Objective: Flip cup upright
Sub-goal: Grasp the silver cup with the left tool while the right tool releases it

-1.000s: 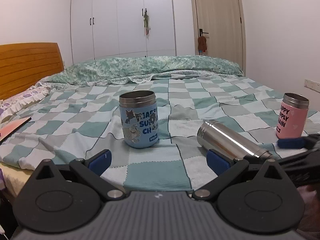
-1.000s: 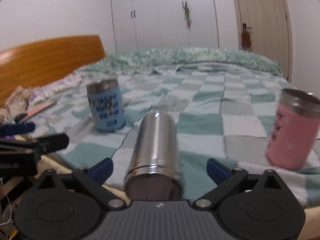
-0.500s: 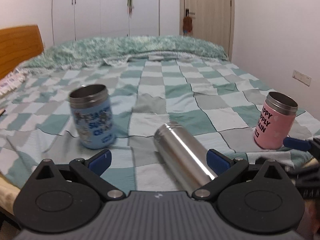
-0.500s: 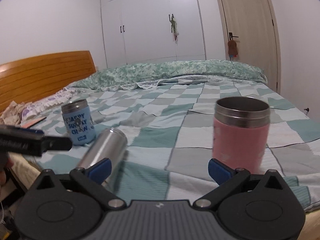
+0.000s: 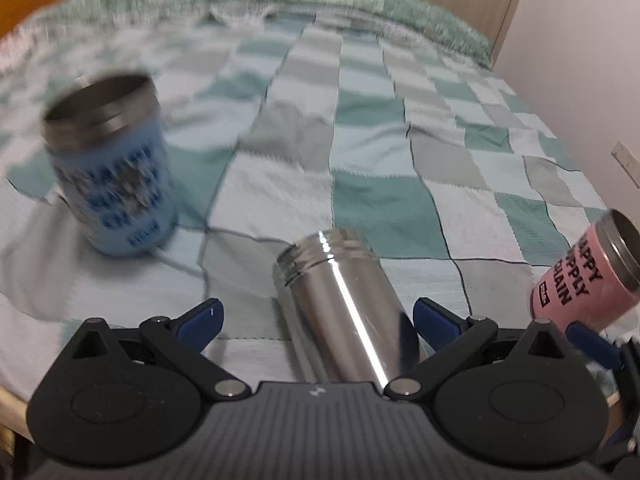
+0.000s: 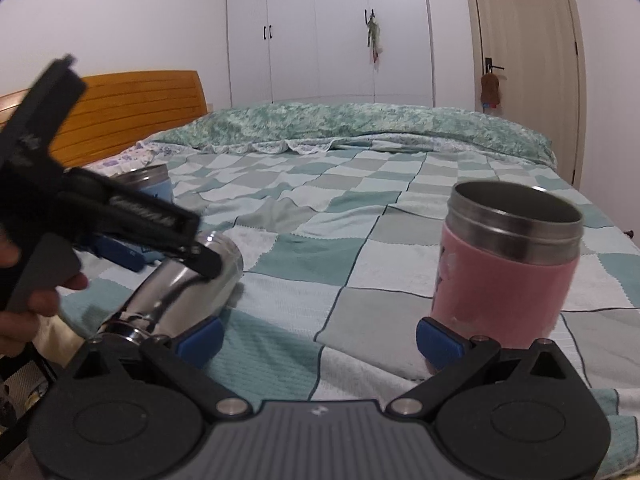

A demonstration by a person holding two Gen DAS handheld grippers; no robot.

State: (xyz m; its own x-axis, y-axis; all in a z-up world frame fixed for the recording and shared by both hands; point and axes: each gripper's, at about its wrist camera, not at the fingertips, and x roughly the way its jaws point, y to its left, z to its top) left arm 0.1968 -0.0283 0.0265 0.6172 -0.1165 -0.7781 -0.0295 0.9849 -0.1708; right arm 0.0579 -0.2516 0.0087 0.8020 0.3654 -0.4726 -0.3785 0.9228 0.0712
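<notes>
A bare steel cup (image 5: 340, 304) lies on its side on the checked bedspread, mouth pointing away from me. My left gripper (image 5: 316, 320) is open, its blue-padded fingers on either side of the cup's body without closing on it. In the right wrist view the same cup (image 6: 180, 300) lies at the left, with the left gripper over it. My right gripper (image 6: 318, 334) is open and empty, just in front of the upright pink cup (image 6: 504, 264).
A blue cup (image 5: 116, 172) stands upright to the left of the steel cup. The pink cup (image 5: 588, 276) stands at the right. The bed's front edge (image 5: 12, 416) is close below the grippers. A wooden headboard (image 6: 132, 108) and wardrobe (image 6: 328, 32) lie beyond.
My left gripper has swung right, tilted down and moved in, so the steel cup now sits between its open fingers. My right gripper has drawn back to the right, toward the pink cup.
</notes>
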